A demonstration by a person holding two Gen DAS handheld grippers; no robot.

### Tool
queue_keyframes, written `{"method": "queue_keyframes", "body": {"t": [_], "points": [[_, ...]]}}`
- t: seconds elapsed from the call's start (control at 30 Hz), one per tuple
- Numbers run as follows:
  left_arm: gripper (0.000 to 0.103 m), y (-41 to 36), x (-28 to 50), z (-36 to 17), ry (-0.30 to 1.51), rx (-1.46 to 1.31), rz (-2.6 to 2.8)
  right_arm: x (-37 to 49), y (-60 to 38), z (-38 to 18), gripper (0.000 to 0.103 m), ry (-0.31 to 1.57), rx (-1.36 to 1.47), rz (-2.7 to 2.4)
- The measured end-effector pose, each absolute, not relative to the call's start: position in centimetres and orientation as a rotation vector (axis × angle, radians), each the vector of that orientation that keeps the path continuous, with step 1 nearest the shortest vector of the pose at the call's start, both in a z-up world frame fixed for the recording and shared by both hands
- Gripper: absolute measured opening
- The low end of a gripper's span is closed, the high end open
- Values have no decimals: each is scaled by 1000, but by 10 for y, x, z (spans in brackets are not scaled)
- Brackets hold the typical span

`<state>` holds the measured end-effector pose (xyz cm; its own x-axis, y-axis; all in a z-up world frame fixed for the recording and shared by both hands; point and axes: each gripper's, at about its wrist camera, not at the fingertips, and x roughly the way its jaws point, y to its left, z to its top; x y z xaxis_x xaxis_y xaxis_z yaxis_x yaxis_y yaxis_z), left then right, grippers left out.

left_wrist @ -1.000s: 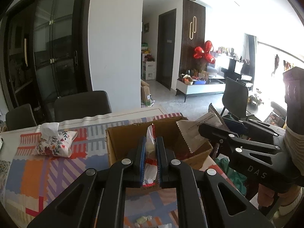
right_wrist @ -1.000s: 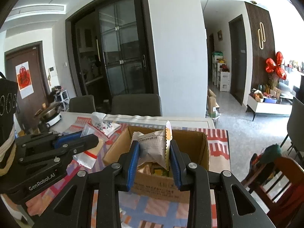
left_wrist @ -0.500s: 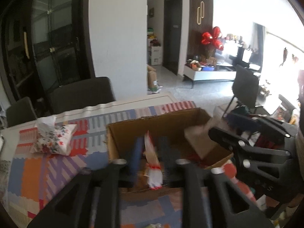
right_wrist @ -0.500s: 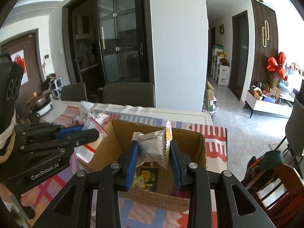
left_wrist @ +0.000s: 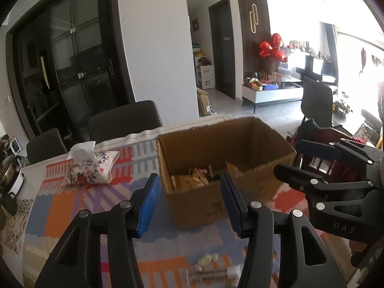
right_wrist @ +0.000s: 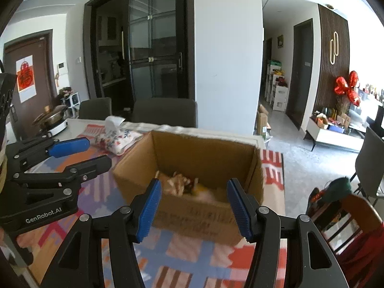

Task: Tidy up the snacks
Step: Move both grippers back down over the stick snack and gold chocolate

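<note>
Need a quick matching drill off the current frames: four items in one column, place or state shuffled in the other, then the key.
Items:
1. left gripper
2. box
3. tissue pack
4. candy

Place or state:
A. on the cloth, left of the box
B. open and empty
C. holds snack packets
D. on the cloth, in front of the box

Pairs: 1-B, 2-C, 3-A, 4-D
</note>
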<state>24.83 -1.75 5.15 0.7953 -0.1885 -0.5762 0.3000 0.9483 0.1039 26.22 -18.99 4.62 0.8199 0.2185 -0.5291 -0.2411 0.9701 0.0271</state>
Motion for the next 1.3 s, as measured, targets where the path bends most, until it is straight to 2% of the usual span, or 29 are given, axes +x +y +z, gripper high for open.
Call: {"method": "queue_keyframes", "body": {"t": [0.7,1.3], "points": [[51,13,176,-22,753,231,-346,203,-145,-37,58,828,-45,352],[53,12,213,-94,904,382,-565,202,-116,-106,57,1003,-17,328]]}}
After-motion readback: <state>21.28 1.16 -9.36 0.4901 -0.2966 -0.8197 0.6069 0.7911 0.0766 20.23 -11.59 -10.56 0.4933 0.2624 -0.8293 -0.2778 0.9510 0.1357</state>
